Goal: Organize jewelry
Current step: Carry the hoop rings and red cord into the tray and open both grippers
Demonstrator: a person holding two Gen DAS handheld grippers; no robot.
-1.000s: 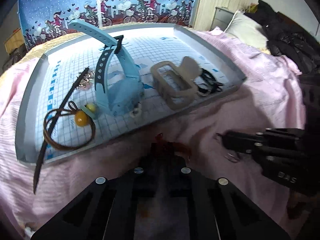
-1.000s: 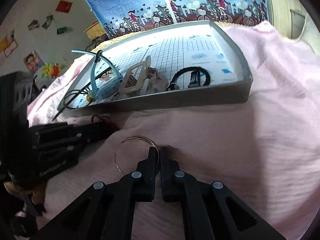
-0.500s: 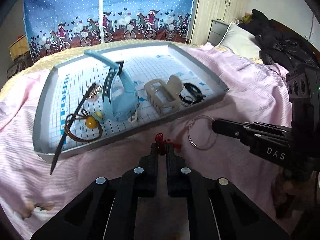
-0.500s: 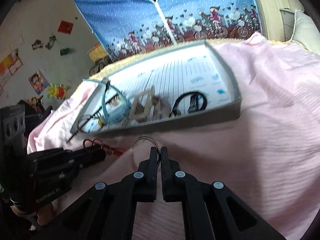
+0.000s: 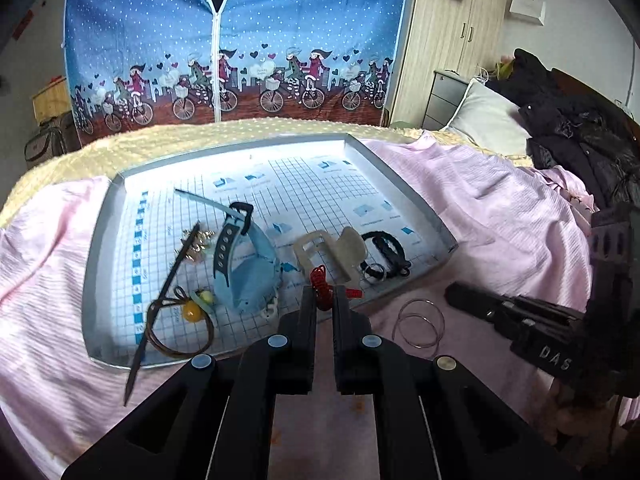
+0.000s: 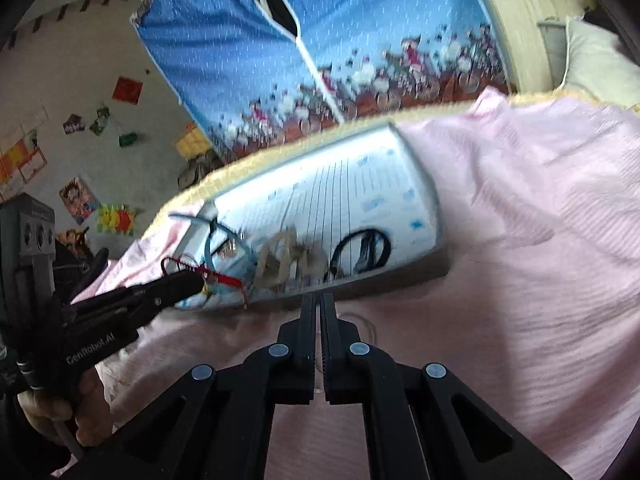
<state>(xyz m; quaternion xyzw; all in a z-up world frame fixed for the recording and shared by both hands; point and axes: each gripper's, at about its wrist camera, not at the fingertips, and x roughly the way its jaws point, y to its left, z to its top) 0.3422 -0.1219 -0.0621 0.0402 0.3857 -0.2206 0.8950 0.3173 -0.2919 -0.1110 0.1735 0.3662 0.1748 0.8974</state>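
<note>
My left gripper [image 5: 322, 300] is shut on a red cord bracelet [image 5: 320, 284], held just over the front rim of the grey tray [image 5: 100, 264]. In the tray lie a blue watch [image 5: 248, 280], a beige hair clip [image 5: 332, 252], a black cord [image 5: 386, 246], a brown cord with a yellow bead [image 5: 190, 310] and a black stick [image 5: 164, 292]. To the right, my right gripper [image 5: 450, 298] pinches thin silver rings [image 5: 418, 301] above the pink blanket. In the blurred right wrist view the right gripper [image 6: 320, 298] hides most of the rings, and the left gripper [image 6: 196, 278] carries the red cord [image 6: 224, 278].
The tray's right wall [image 6: 436, 216] faces a wide stretch of pink blanket [image 6: 520, 280]. Dark clothes [image 5: 580, 140] and a pillow [image 5: 488, 120] lie at the back right. A blue printed wardrobe cover [image 5: 236, 40] stands behind the bed. A person's hand [image 6: 60, 412] holds the left gripper.
Both grippers have risen off the blanket with their loads. The red cord has come up to the tray's front rim, and the silver rings have lifted and swung with the tilting right gripper.
</note>
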